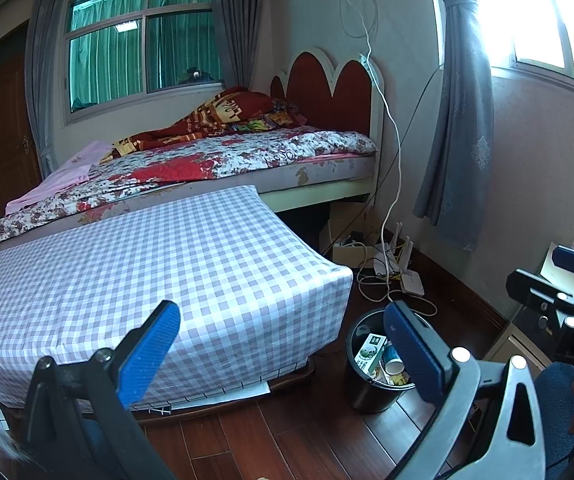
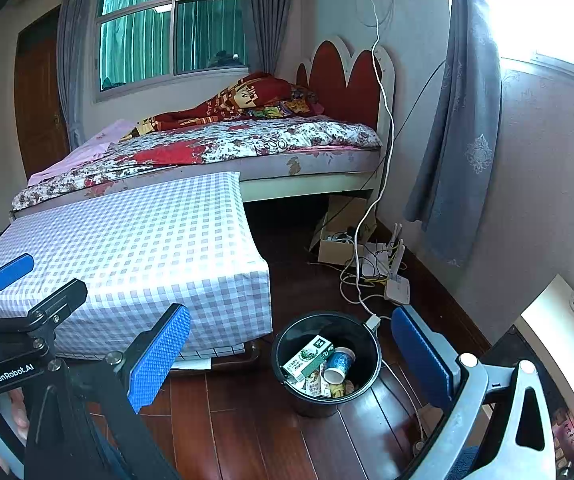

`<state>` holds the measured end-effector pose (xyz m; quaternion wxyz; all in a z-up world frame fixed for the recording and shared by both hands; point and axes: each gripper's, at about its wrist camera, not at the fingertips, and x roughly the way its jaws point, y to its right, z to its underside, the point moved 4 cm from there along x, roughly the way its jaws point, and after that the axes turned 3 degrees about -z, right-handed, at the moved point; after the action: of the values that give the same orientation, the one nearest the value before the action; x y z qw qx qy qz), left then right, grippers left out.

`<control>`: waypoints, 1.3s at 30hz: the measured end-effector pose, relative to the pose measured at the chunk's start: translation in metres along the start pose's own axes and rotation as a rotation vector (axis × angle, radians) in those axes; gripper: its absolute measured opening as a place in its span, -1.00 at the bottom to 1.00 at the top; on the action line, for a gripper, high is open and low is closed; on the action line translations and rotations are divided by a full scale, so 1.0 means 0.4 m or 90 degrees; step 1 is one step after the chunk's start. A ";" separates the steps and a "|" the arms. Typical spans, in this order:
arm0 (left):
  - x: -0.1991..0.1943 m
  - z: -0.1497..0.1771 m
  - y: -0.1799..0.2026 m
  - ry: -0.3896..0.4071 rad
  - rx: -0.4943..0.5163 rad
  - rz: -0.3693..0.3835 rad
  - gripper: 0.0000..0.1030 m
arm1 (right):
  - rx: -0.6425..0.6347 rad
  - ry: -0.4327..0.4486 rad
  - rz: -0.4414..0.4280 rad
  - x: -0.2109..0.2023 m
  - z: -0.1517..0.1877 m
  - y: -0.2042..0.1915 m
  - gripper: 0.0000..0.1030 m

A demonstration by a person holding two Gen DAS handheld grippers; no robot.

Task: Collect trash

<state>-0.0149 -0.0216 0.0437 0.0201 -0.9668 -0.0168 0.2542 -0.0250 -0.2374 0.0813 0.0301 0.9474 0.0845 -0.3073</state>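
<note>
Glossy wood floor (image 2: pixel 247 432), matt checked cloth cover (image 2: pixel 147 248), smooth black plastic bin (image 2: pixel 371 364), ribbed blue claw pads (image 2: pixel 159 356)

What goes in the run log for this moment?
left tool open, empty | right tool open, empty | round black plastic trash bin holds carton, paper cup | checked-cloth table bare

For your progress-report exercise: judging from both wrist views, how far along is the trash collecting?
Done: a green carton, a paper cup and wrappers lie in the black bin. In hand: nothing; the left gripper and right gripper are both open. Left: no loose trash shows on the checked cloth or the floor.
</note>
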 end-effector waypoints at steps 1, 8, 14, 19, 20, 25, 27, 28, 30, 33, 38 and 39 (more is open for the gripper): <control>0.000 0.001 -0.002 0.000 0.000 0.000 0.99 | 0.000 0.000 0.000 0.000 0.000 0.001 0.98; -0.001 0.003 -0.004 -0.003 -0.003 -0.001 0.99 | -0.001 -0.002 0.000 0.000 0.002 0.001 0.98; 0.000 0.005 -0.004 -0.004 -0.003 0.000 0.99 | -0.001 -0.004 0.000 0.001 0.006 -0.004 0.98; 0.000 0.009 -0.005 -0.005 -0.002 0.003 0.99 | -0.001 -0.004 0.000 0.002 0.005 -0.007 0.98; -0.001 0.011 -0.003 -0.006 -0.002 0.004 0.99 | -0.001 -0.003 0.000 0.001 0.005 -0.007 0.98; -0.002 0.015 0.001 -0.008 0.001 0.008 0.99 | -0.001 -0.005 0.001 0.004 0.006 -0.009 0.98; -0.003 0.016 0.003 -0.008 0.000 0.008 0.99 | -0.001 -0.006 0.001 0.004 0.008 -0.010 0.98; -0.002 0.016 0.003 -0.008 0.000 0.008 0.99 | -0.001 -0.006 0.001 0.003 0.008 -0.010 0.98; -0.002 0.016 0.003 -0.008 0.000 0.009 0.99 | -0.001 -0.005 0.000 0.003 0.008 -0.010 0.98; -0.001 0.016 0.002 -0.010 -0.001 0.010 0.99 | -0.001 -0.006 0.001 0.003 0.008 -0.009 0.98; 0.001 0.017 0.002 -0.012 -0.001 0.013 0.99 | 0.000 -0.006 0.002 0.004 0.010 -0.009 0.98; 0.001 0.018 0.002 -0.013 -0.001 0.014 0.99 | 0.000 -0.006 0.002 0.003 0.010 -0.009 0.98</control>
<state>-0.0181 -0.0223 0.0374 0.0165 -0.9644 -0.0069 0.2640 -0.0268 -0.2342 0.0774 0.0310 0.9461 0.0831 -0.3116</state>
